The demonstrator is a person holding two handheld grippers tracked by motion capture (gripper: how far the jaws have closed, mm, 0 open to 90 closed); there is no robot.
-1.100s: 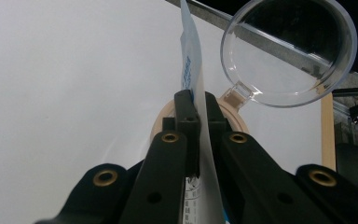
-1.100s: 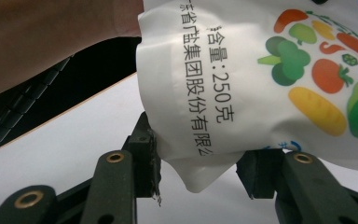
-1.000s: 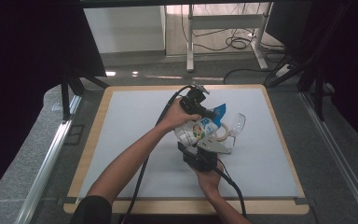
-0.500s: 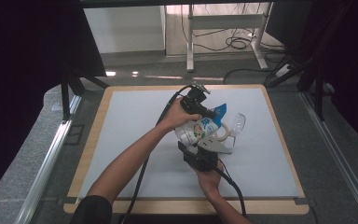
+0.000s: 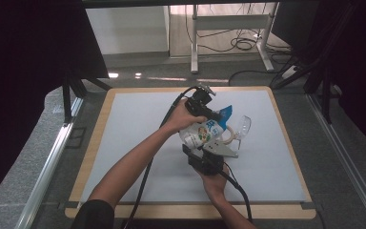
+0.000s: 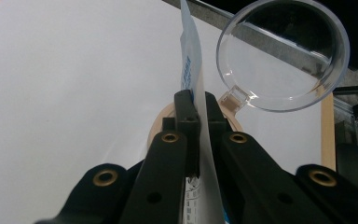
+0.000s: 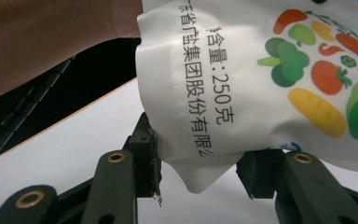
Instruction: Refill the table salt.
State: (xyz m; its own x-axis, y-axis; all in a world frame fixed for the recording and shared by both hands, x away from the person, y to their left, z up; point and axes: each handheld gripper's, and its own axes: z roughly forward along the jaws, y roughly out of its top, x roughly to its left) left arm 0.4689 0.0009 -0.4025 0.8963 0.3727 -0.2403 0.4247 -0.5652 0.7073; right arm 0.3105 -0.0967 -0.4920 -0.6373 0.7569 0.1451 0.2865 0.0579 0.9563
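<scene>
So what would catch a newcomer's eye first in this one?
The white pouch printed with vegetables, held up mid-table between both grippers. The left gripper pinches its top edge, while the right gripper stands open around its bottom corner. Just beyond lies a clear measuring cup.

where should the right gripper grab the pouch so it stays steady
Take the pouch by its bottom corner, the flat tapering tip hanging between the right gripper jaws, which stand open either side of it. Come from below, closing across the thin faces. The left gripper already pinches the flat top edge, so this holds it at both ends.
</scene>
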